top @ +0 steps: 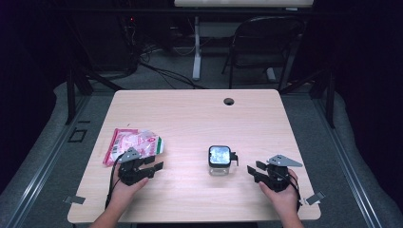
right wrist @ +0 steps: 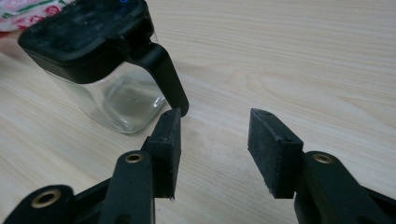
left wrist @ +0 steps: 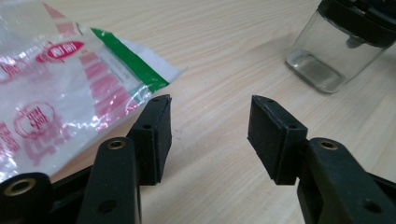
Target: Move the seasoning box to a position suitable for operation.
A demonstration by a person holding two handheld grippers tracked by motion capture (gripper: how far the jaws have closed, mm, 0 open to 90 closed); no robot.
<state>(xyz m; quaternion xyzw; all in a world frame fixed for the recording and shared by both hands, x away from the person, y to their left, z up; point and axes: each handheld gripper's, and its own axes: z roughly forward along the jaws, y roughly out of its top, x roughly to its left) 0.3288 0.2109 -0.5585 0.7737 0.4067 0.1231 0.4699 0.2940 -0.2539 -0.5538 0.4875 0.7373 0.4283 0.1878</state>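
Note:
A small clear glass jar (top: 219, 160) with a black lid and a black side handle stands upright at the middle of the wooden table (top: 190, 114). A clear plastic bag (top: 133, 144) printed in red, with a green stripe, lies at the table's left. My left gripper (top: 156, 169) rests just below the bag, open, with nothing between its fingers. In the left gripper view the bag (left wrist: 60, 93) lies beside the left jaw and the jar (left wrist: 336, 51) stands far right. My right gripper (top: 252, 172) sits right of the jar, open and empty. In the right gripper view the jar's handle (right wrist: 163, 74) hangs just beyond the left jaw.
A round cable hole (top: 229, 101) sits near the table's far edge. Behind the table stand a dark folding chair (top: 263, 47) and a white desk leg (top: 196, 47), with cables on the floor. Metal clips (top: 75, 200) stick out at the table's near corners.

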